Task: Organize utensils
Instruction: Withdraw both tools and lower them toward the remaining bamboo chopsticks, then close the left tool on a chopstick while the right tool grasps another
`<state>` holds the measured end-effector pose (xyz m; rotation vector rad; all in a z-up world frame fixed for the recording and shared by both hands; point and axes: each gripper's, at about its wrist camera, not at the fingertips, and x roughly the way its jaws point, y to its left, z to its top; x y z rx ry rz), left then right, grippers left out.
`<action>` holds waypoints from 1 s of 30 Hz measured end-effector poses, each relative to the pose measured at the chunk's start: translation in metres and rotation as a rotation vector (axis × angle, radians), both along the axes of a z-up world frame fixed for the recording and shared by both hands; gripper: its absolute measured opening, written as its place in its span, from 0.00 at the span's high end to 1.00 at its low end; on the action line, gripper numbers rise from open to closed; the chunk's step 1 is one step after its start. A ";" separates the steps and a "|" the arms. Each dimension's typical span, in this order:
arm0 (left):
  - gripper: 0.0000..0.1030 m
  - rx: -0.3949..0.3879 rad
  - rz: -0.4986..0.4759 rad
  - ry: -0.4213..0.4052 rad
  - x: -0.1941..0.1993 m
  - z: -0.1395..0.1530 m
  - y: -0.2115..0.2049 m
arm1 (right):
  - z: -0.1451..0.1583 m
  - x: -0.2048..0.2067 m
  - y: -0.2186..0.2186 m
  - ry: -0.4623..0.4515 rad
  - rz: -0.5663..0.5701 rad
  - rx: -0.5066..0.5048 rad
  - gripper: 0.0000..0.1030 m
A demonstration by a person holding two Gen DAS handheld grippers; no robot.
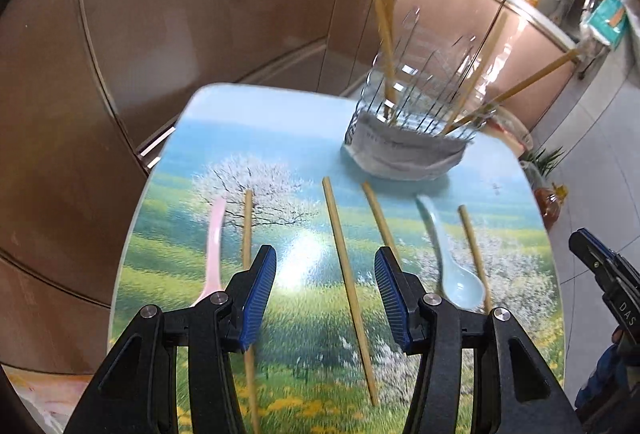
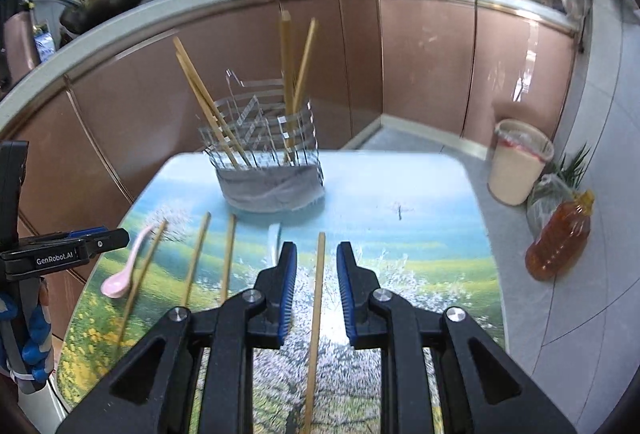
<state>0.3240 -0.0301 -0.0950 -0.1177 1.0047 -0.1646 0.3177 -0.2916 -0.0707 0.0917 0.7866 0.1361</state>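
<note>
On the printed worktop (image 1: 304,138) the utensils lie in a row, long axes running from the near edge toward the wire holder (image 1: 404,138) at the back. From the left: the pink spoon (image 1: 214,246), bowl nearest the camera; then three bamboo chopsticks (image 1: 348,286); then the light blue spoon (image 1: 452,262), bowl also near; then a last chopstick (image 2: 316,322). More chopsticks stand tilted in the holder. The left tool (image 1: 325,298) is spread wide above the middle chopsticks, holding nothing. The right tool (image 2: 317,294) is spread narrower, straddling the rightmost chopstick without pinching it. Only the right view shows the oil bottle (image 2: 560,238) and bin (image 2: 516,162).
</note>
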 end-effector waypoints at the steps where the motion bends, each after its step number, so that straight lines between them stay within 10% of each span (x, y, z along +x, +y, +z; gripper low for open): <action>1: 0.51 0.002 -0.001 0.010 0.006 -0.004 -0.001 | -0.008 0.008 0.000 0.019 0.004 0.000 0.81; 24: 0.51 0.125 -0.008 0.264 0.099 -0.081 -0.025 | -0.098 0.108 0.021 0.350 0.115 -0.063 0.81; 30: 0.75 0.177 -0.025 0.251 0.097 -0.080 -0.035 | -0.099 0.113 0.028 0.376 0.123 -0.115 0.82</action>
